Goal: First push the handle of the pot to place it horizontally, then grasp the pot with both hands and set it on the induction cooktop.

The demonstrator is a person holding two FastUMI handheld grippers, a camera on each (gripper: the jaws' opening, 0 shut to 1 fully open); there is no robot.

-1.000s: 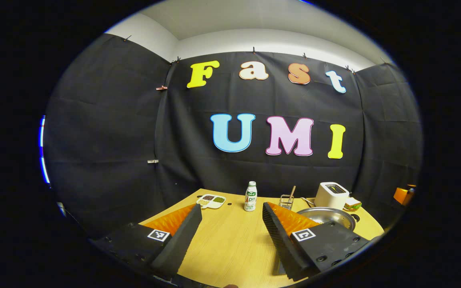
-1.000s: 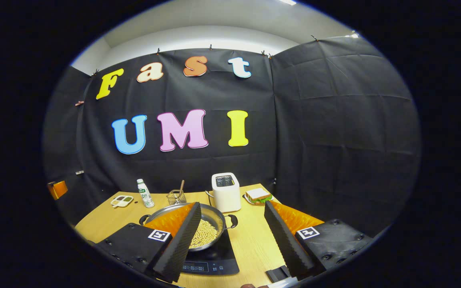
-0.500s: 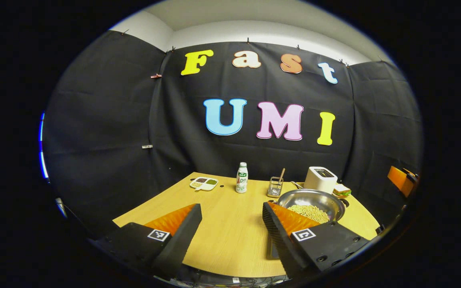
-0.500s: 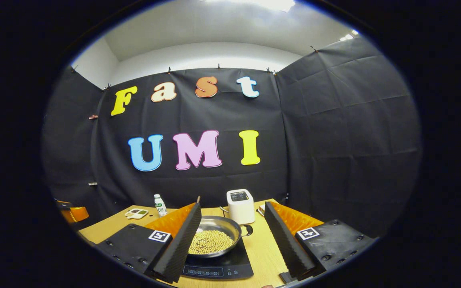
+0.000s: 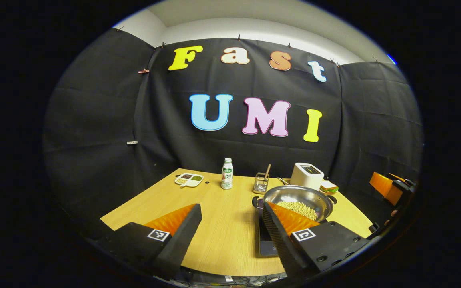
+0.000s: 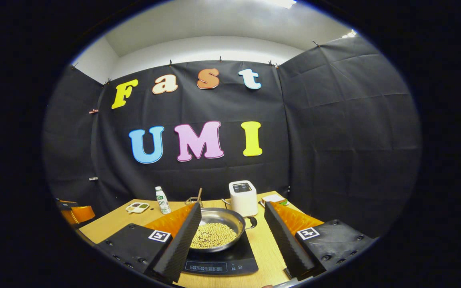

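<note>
A steel pot (image 6: 219, 226) holding pale beans sits on the black induction cooktop (image 6: 224, 262), its two dark side handles (image 6: 251, 222) pointing left and right. In the left gripper view the same pot (image 5: 299, 200) rests on the cooktop (image 5: 265, 242) at the right, behind that gripper's right finger. My left gripper (image 5: 230, 218) hangs open over the table's near edge, left of the pot and apart from it. My right gripper (image 6: 232, 218) is open too, held back from the pot with nothing between its fingers. The right gripper appears at the far right (image 5: 390, 188) of the left gripper view.
On the wooden table (image 5: 214, 224) stand a white toaster (image 6: 243, 197), a sandwich on a plate (image 6: 273, 199), a small bottle (image 5: 227, 179), a wire holder with a stick (image 5: 261, 183) and a divided dish (image 5: 189, 179). Black cloth walls close in behind the table.
Both grippers have drawn back from the pot toward the near table edge, staying open. The pot has stayed on the cooktop.
</note>
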